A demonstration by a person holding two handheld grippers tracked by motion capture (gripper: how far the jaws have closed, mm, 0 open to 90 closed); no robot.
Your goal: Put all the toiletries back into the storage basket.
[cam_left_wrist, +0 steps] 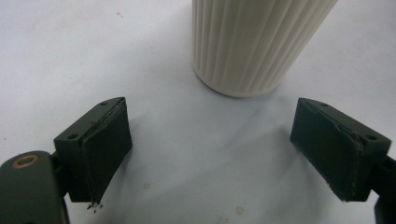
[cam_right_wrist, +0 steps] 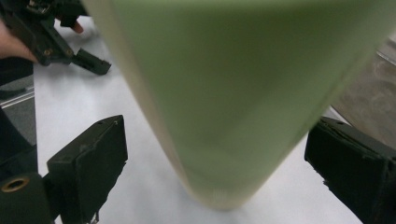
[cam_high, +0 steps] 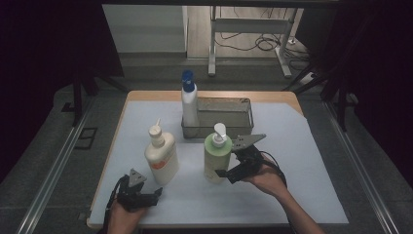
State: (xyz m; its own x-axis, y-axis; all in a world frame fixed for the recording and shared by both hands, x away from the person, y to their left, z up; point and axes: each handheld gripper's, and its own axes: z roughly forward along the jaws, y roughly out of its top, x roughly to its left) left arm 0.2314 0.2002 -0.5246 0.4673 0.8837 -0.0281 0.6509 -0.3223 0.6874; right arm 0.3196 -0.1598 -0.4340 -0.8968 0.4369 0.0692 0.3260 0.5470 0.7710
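Right tongs (cam_right_wrist: pixel 215 154) gape around the green pump bottle (cam_right_wrist: pixel 233 93).

A blurred green bottle (cam_right_wrist: pixel 233 93) stands on the white table (cam_right_wrist: pixel 135 186) between the right gripper (cam_right_wrist: pixel 219 172)'s spread jaws, with the left gripper (cam_right_wrist: pixel 56 35) farther off.

We see surface (cam_high: pixel 292 185) under white sheet; on it: cream bottle (cam_high: pixel 161 155), green pump bottle (cam_high: pixel 217 155), metal tray (cam_high: pixel 229 119) holding blue-capped bottle (cam_high: pixel 189 100).
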